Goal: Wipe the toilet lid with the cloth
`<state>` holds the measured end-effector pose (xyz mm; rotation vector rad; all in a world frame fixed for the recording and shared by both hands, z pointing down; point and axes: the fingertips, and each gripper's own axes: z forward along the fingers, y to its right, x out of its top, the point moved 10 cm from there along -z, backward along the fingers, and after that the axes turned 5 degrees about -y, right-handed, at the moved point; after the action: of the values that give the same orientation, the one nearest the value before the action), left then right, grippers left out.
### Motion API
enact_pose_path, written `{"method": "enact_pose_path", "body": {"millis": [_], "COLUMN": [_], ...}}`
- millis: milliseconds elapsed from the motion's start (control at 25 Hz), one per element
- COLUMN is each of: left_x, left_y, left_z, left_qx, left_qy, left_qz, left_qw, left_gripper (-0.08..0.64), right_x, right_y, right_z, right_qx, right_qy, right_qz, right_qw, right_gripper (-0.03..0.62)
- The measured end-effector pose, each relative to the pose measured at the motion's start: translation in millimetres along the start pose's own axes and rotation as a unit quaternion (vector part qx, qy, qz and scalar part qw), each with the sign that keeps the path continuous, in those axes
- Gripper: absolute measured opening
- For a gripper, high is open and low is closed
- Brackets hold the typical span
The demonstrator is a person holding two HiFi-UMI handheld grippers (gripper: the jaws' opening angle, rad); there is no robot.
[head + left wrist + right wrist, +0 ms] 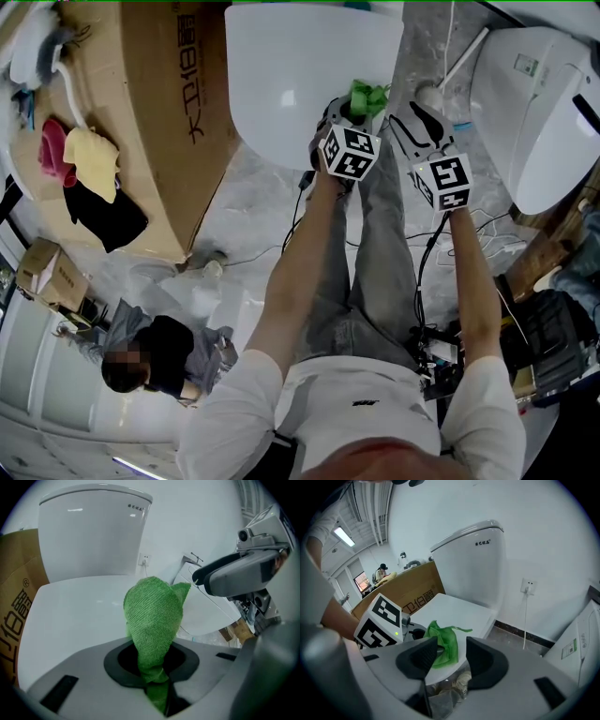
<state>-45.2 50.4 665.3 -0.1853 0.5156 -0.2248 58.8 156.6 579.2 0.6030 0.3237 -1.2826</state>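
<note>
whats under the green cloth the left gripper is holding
The closed white toilet lid lies below the green cloth, which the left gripper clamps in its jaws. Whether the cloth touches the lid cannot be told.

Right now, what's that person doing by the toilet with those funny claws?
A person stands over a toilet, holding a claw in each hand. The left claw is shut on a green cloth, held at the front of the closed toilet lid, ready for wiping. I can't tell if the cloth touches the lid. The right claw is open and empty, beside it.
</note>
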Motion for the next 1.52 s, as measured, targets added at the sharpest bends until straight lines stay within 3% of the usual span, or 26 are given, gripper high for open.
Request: {"method": "enact_pose_path", "body": {"millis": [360,680,1520], "left_x": [-28.3,-56.3,-120.5], "left_y": [22.1,16.2,-49.5], "left_z": [-7.2,-24.4,-77.9], "left_qx": [-0.031,-0.03,0.047], "left_qy": [-0.01,-0.017,0.002], "left_qz": [0.001,-0.023,-0.093], "left_qw": [0.9995,0.9991,0.9946], "left_gripper": [0.083,0.083,0.083], "right_x": [-10.0,-13.1,10.8], "right_y": [-9.8,-35.9,-97.6], "right_z": [-2.8,4.1,38.5], "right_qx": [0.005,0.035,0.116], "right_qy": [-0.015,-0.043,-0.083], "right_qz": [-0.006,-0.041,-0.14], "right_qw": [1.0,0.998,0.98], "right_gripper": [0.202,0.202,0.202]}}
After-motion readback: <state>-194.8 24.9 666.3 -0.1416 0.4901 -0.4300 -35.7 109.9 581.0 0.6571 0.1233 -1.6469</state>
